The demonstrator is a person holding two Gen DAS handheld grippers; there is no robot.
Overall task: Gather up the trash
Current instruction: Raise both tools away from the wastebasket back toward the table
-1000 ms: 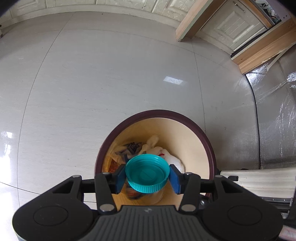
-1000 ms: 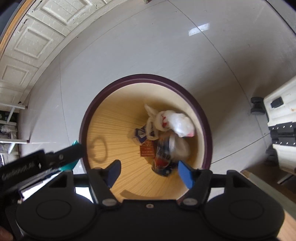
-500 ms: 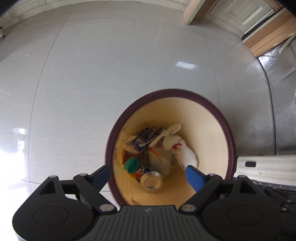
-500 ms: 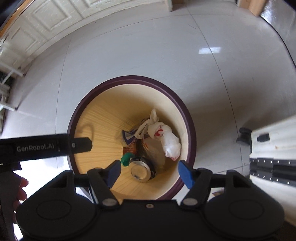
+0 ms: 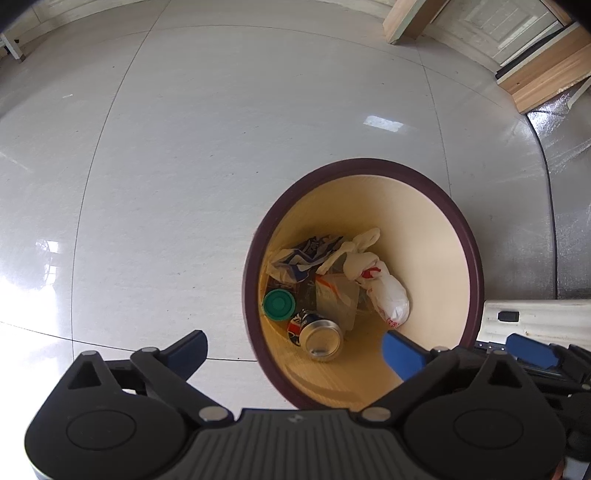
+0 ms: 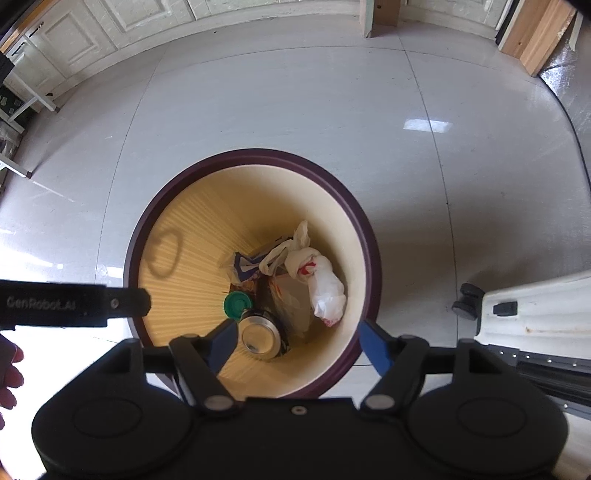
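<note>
Home interior, glossy pale floor tiles [image 6: 280, 103], white panelled doors [image 6: 85, 33], wooden door frame [image 5: 546, 74]

One round bin with a dark maroon rim [image 5: 474, 258] is holding one green-lidded jar [image 5: 279, 304], one silver-ended drink can [image 5: 320, 335], one white knotted plastic bag [image 5: 386, 293], one clear plastic bag [image 5: 338, 295] and one blue-and-white printed wrapper [image 5: 303, 254].

Bright daylight glares off the glossy floor [image 5: 207, 155] left of the bin [image 6: 255, 157], an oval shadow marks its inner wall, and fisheye edges bend.
</note>
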